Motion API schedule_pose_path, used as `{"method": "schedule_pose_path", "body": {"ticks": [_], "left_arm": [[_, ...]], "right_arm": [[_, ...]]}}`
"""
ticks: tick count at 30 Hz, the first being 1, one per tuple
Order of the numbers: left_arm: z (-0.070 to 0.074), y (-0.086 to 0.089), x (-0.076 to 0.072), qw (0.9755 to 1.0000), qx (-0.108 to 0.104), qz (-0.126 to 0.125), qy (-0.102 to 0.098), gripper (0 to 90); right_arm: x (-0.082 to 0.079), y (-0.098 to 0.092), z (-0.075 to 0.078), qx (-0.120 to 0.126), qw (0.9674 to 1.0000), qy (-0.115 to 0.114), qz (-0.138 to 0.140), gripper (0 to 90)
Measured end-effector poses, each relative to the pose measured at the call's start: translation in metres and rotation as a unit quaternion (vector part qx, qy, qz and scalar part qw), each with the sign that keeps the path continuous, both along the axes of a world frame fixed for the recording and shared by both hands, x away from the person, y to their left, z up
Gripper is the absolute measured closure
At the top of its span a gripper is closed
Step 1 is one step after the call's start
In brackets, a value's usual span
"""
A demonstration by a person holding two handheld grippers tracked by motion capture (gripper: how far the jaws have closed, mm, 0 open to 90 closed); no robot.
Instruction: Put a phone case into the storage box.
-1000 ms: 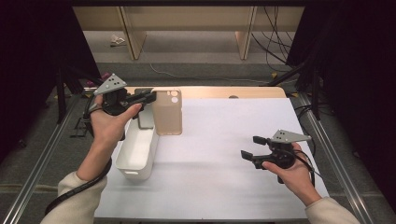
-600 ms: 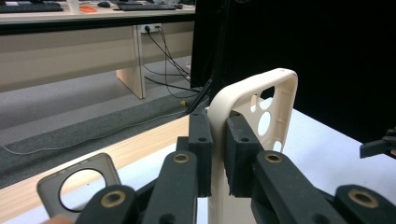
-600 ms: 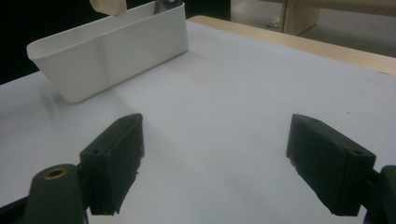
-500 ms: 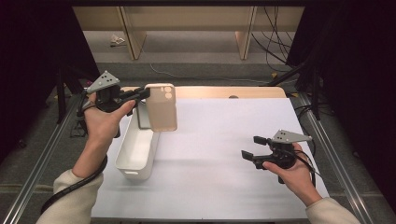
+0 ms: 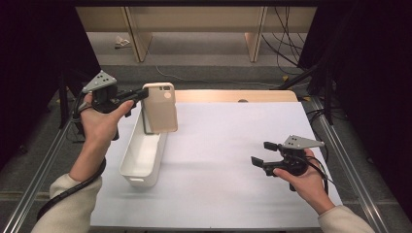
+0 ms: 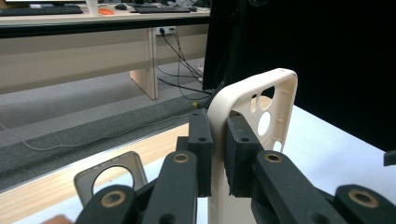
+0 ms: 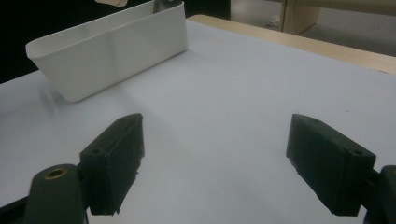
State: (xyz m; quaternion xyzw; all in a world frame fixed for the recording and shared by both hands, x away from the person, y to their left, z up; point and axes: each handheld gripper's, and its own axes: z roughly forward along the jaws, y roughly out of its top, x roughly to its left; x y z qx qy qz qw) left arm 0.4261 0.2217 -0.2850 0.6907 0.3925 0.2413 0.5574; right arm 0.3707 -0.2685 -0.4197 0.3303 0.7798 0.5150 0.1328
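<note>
Phone case (image 5: 159, 108) above bin (image 5: 142, 155), left on table (image 5: 228, 160).

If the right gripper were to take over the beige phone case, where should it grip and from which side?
Judging by its pose, the free long edge. The beige phone case hangs upright above the white bin, with the left gripper shut on one side wall near the camera cutouts. The open right gripper would best come in level from the opposite side, jaws straddling that thin wall.

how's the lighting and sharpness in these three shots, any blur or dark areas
High view: white table evenly lit, surroundings black, slightly soft. Left gripper view: beige phone case fairly sharp between the jaws, right background black. Right gripper view: own jaws loom large and soft-edged, white bin casts a faint shadow.
</note>
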Motion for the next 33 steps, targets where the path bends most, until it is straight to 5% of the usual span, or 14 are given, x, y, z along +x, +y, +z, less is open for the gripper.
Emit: {"method": "schedule_pose_path", "body": {"ticks": [33], "left_arm": [[-0.001,0.027,0.018,0.9994,0.011,0.033,0.001,81.8]], "right_arm": [[0.000,0.000,-0.001,0.002,1.0000,0.002,0.000,19.9]]}}
